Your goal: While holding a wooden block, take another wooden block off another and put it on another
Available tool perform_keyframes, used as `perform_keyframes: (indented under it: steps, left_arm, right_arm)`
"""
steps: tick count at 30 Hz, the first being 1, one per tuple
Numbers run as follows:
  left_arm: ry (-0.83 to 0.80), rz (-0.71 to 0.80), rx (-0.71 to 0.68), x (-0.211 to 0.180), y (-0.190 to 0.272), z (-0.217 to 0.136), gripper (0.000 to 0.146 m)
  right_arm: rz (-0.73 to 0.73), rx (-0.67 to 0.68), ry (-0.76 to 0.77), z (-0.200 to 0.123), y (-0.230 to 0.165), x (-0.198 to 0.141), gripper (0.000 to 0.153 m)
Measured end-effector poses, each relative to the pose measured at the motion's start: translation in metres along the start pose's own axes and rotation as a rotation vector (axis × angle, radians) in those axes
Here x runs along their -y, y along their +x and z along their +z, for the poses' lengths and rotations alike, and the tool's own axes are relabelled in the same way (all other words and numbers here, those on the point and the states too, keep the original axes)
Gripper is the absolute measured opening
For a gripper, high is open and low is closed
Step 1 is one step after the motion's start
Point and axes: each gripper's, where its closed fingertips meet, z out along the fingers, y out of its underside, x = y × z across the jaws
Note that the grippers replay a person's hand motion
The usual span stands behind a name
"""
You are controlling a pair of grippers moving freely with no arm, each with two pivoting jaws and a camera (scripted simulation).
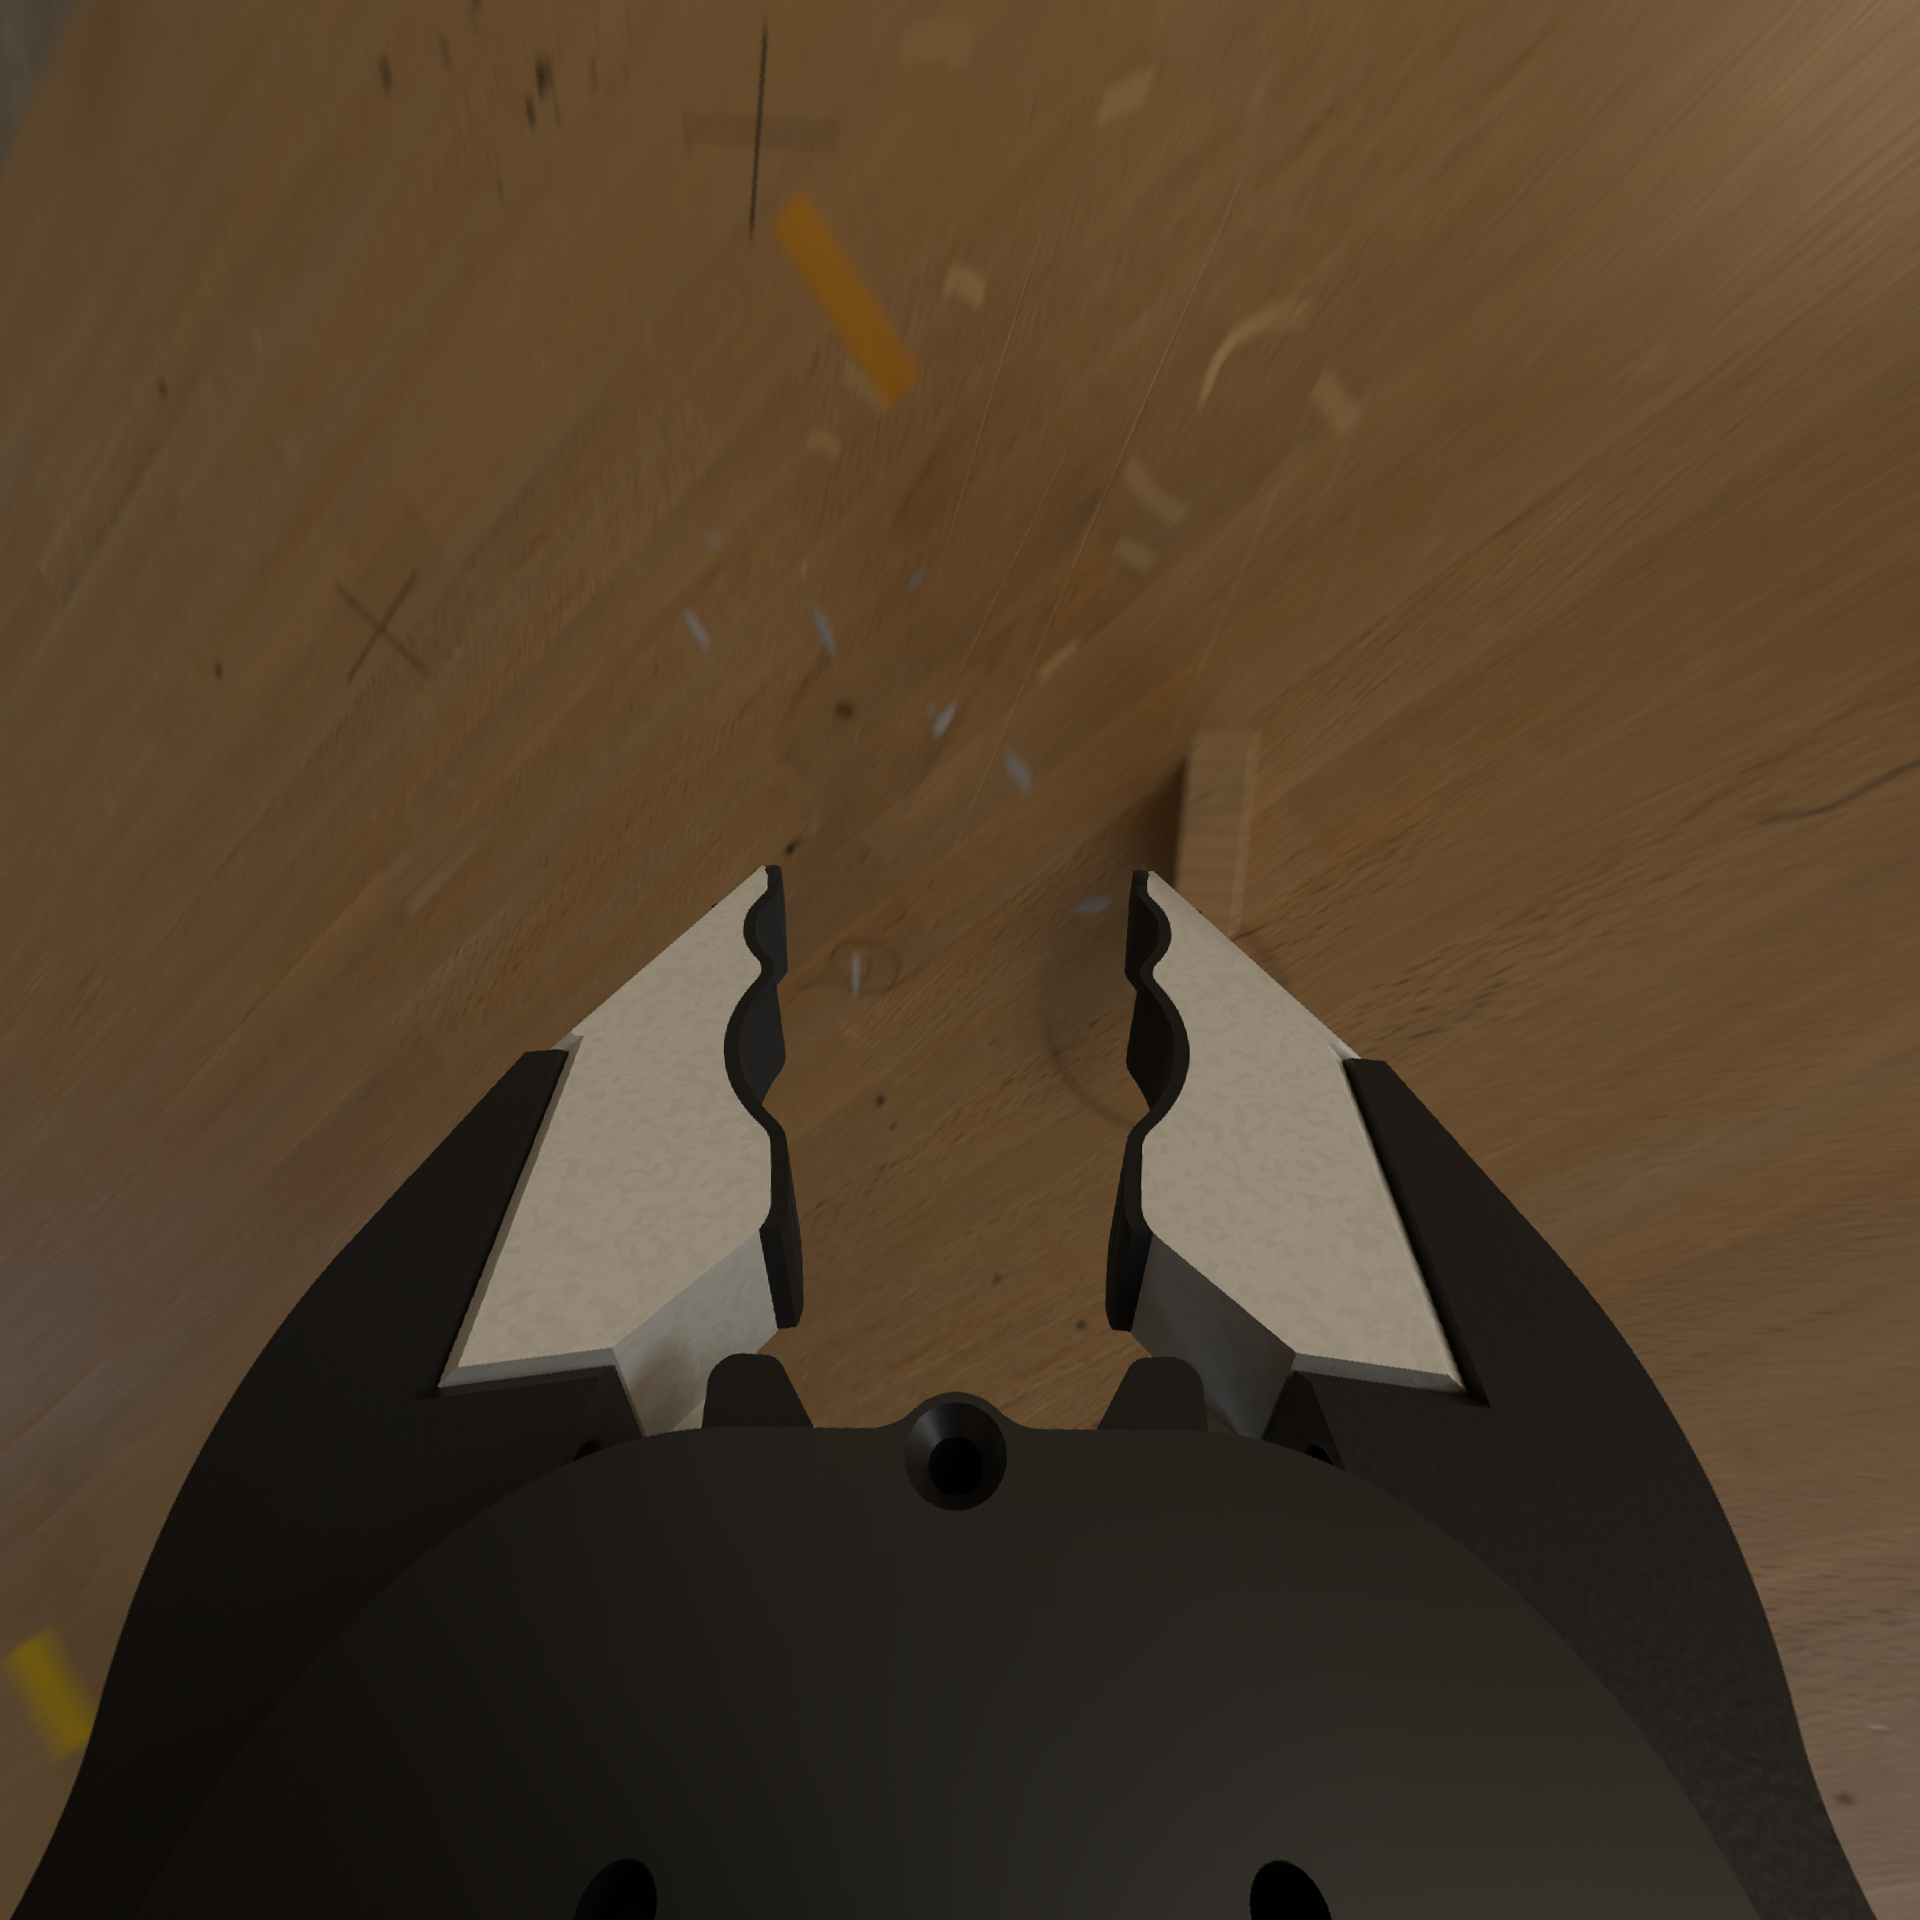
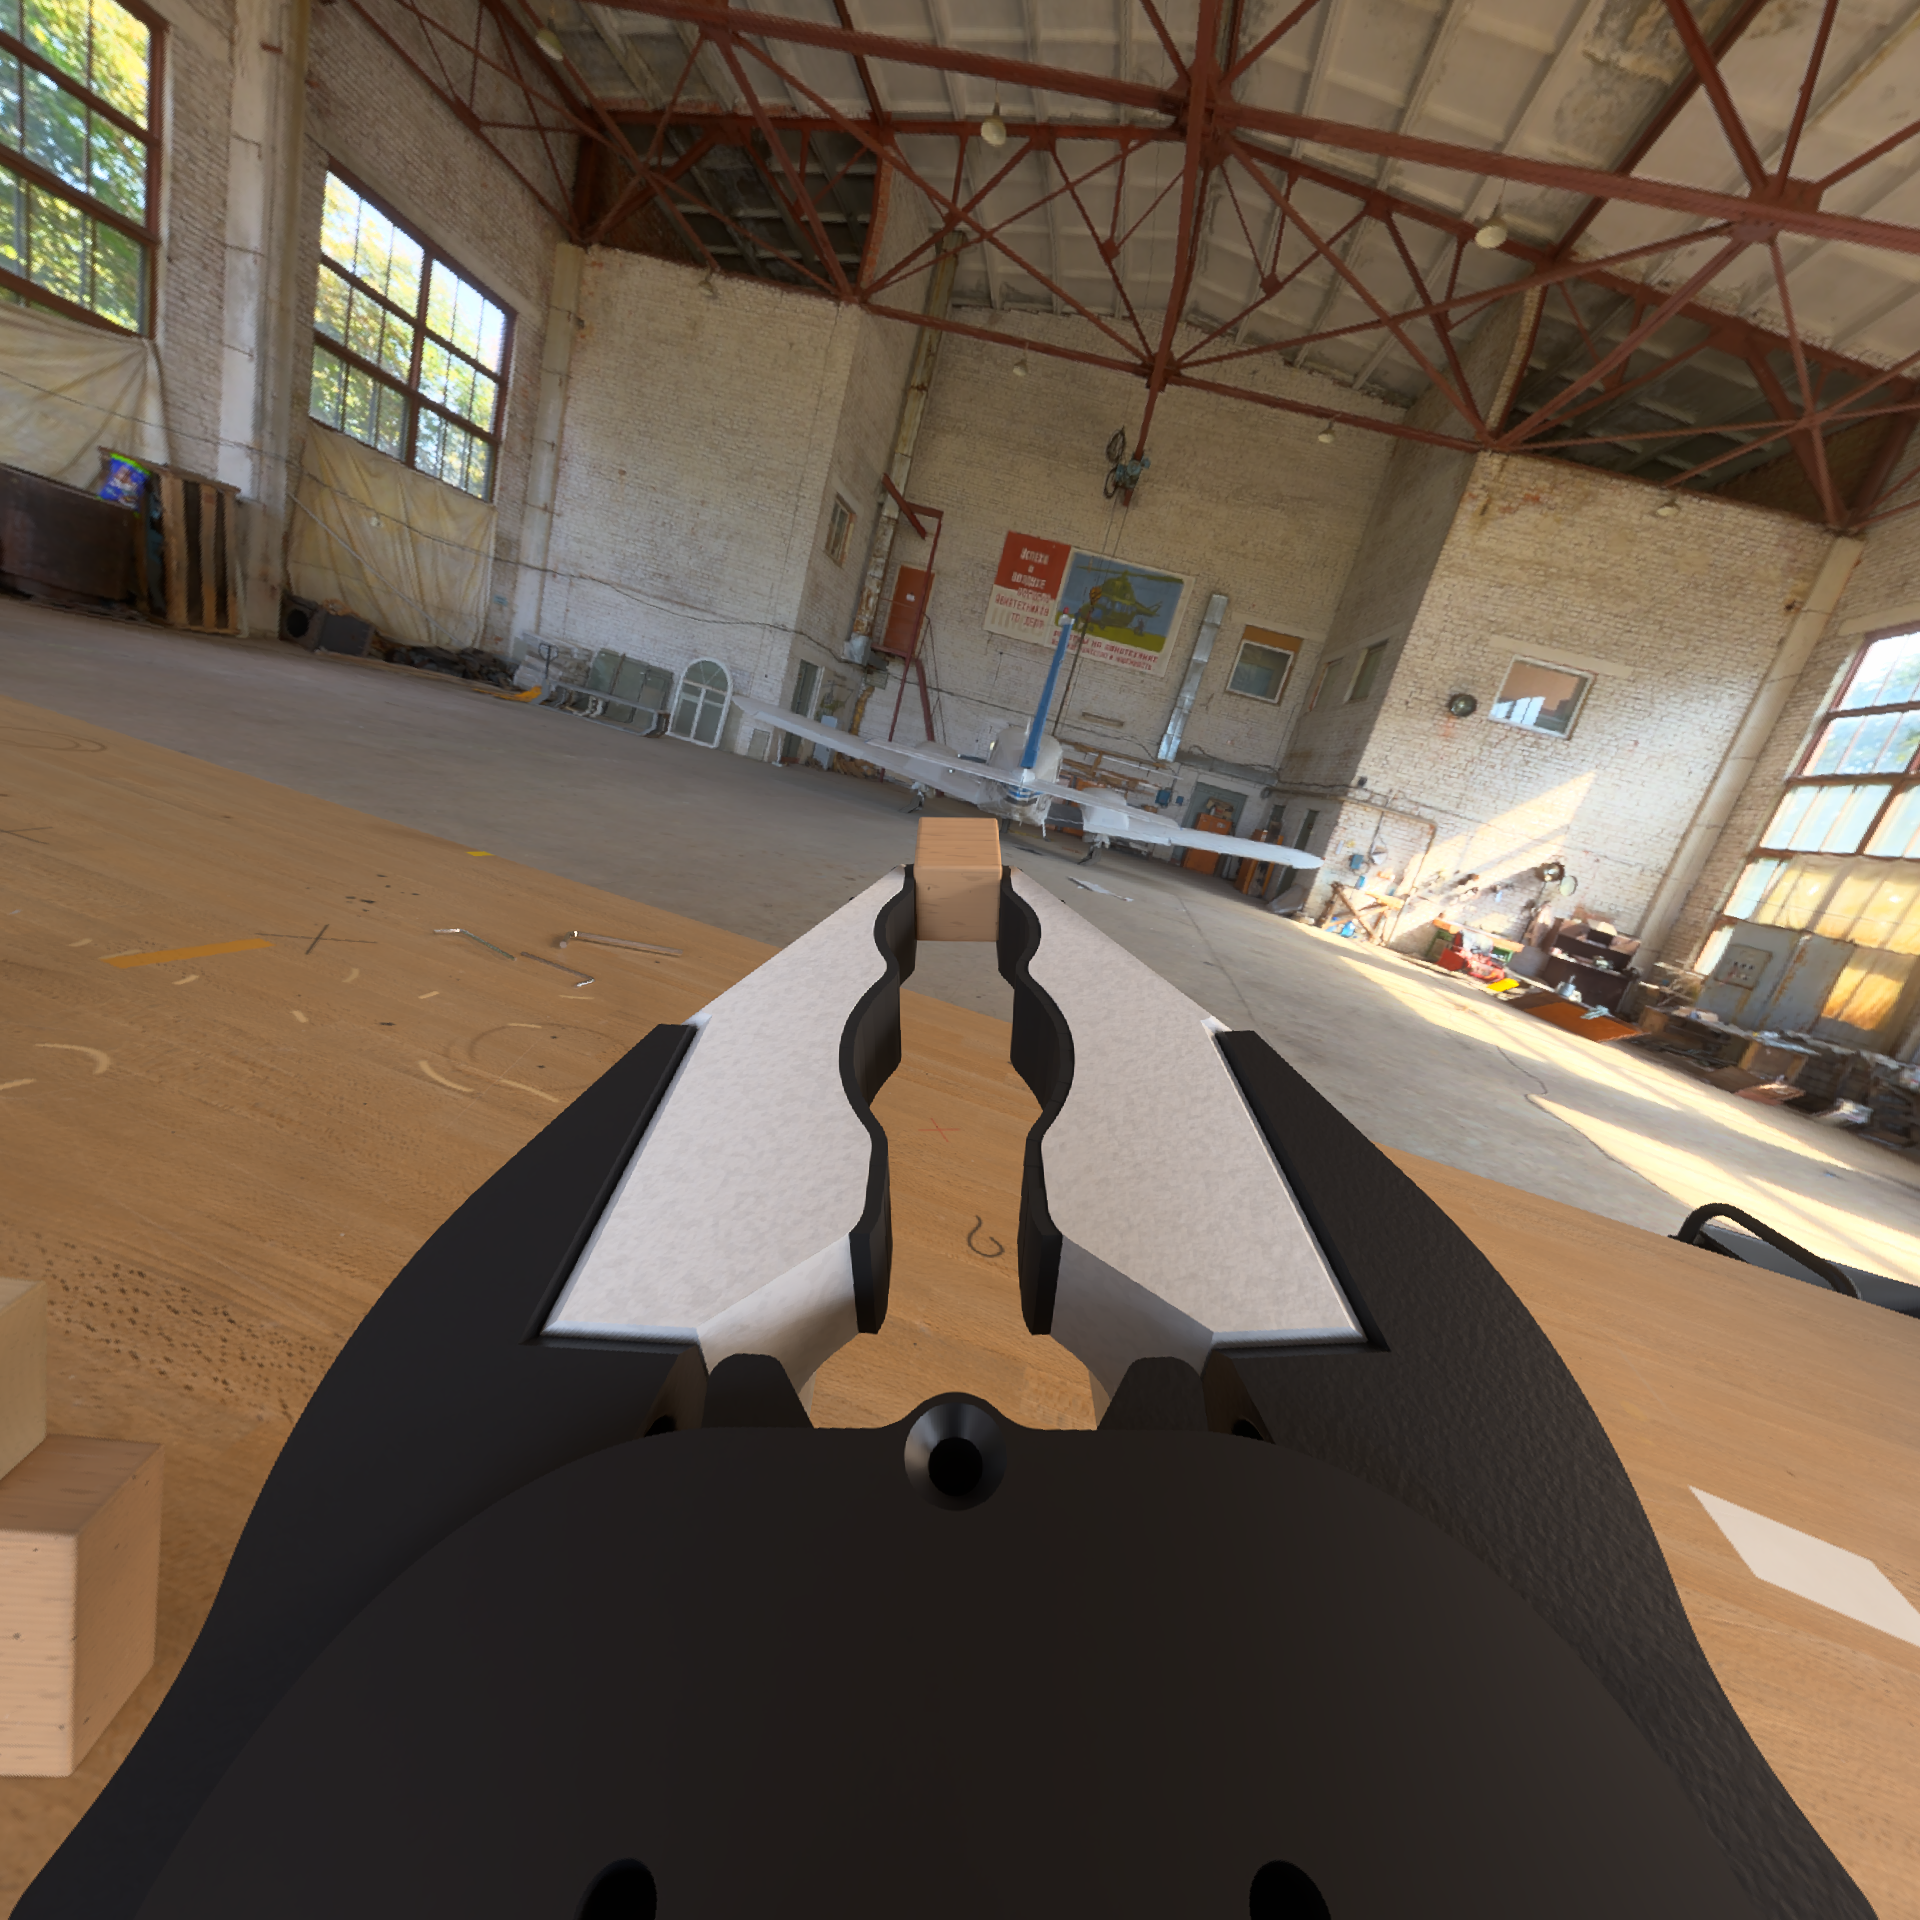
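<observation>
My right gripper is shut on a small pale wooden block, pinched at the fingertips and held above the wooden table. At the lower left edge of the right wrist view a large wooden block stands on the table, and part of another block shows just above it; I cannot tell if they touch. My left gripper is open and empty, pointing down at the table top. A pale wooden piece lies just beyond its right fingertip.
Yellow tape strips and pencil marks lie on the table. Thin metal keys lie at the far left of the table. A white patch is at the right. A dark curved object shows at the table's right edge.
</observation>
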Motion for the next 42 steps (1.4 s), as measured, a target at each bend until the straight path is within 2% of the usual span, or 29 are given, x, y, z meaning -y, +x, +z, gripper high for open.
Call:
perform_keyframes:
  steps: [3,6,13,16,18,22,28,36,39,42]
  left_arm:
    - [-0.11,0.05,0.043,-0.019,-0.007,0.02,0.063]
    - [-0.134,0.103,0.038,-0.023,-0.005,0.034,0.055]
    - [-0.232,0.158,0.152,-0.04,-0.017,0.051,0.027]
    - [-0.192,0.14,0.184,-0.037,-0.02,0.044,0.011]
    - [-0.134,0.136,0.206,-0.03,-0.022,0.033,0.005]
    - [0.003,0.15,0.302,-0.01,-0.029,-0.01,0.004]
    - [0.228,0.183,0.512,0.032,-0.048,-0.104,0.003]
    - [0.484,0.24,0.66,0.111,-0.061,-0.218,0.003]
    - [0.58,0.308,0.721,0.151,-0.05,-0.262,0.002]
    - [0.659,0.418,0.696,0.195,-0.02,-0.284,0.002]
  right_arm:
    - [-0.001,0.002,-0.001,0.0,0.0,0.0,0.014]
    - [0.002,0.005,-0.004,0.0,-0.001,-0.001,0.014]
    - [0.006,0.014,-0.009,0.001,-0.003,-0.002,0.014]
    - [0.005,0.015,-0.011,0.002,-0.003,-0.002,0.014]
    - [0.005,0.016,-0.01,0.002,-0.003,-0.002,0.014]
    - [0.004,0.015,-0.011,0.002,-0.003,-0.003,0.014]
    - [-0.001,0.023,-0.013,0.003,-0.006,-0.003,0.014]
    - [-0.001,0.011,-0.005,0.002,-0.004,-0.002,0.014]
    - [0.004,0.002,-0.002,0.002,-0.001,-0.001,0.014]
    - [0.012,-0.007,-0.002,0.001,0.001,-0.001,0.014]
